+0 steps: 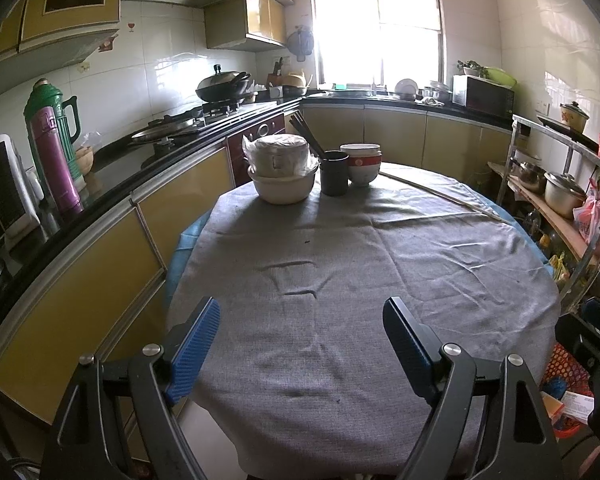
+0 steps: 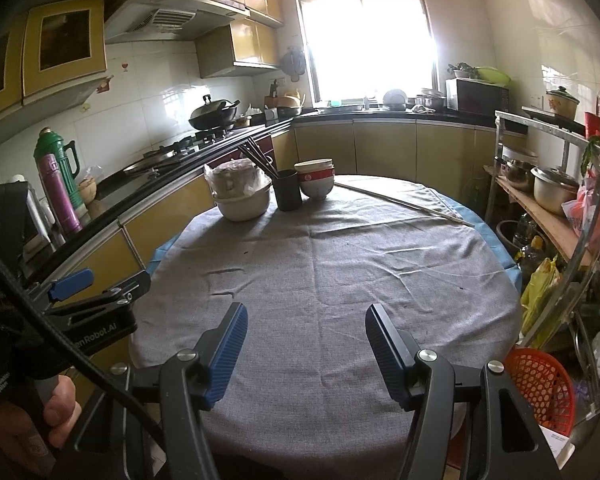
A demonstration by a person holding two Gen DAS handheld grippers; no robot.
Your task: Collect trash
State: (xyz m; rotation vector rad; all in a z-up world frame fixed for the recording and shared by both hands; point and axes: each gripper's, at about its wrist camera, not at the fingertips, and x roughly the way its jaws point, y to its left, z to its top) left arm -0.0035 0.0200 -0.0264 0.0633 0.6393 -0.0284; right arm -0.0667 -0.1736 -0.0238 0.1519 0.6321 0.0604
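Standing at the table's right edge, a red mesh basket (image 2: 538, 384) holds paper scraps. Both claws hover over the grey tablecloth (image 1: 340, 272), released and empty: left gripper (image 1: 302, 344), right gripper (image 2: 306, 344). Stacked bowls (image 1: 360, 162) and a dark cup (image 1: 334, 172) occupy the far side.

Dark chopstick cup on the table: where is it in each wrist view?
Left wrist: the dark cup sits top centre, at the table's far edge, between the bagged bowl stack and the red-banded bowls.
Right wrist: the cup is upper centre-left, between the same neighbours.
Shared landmark: the bright window.
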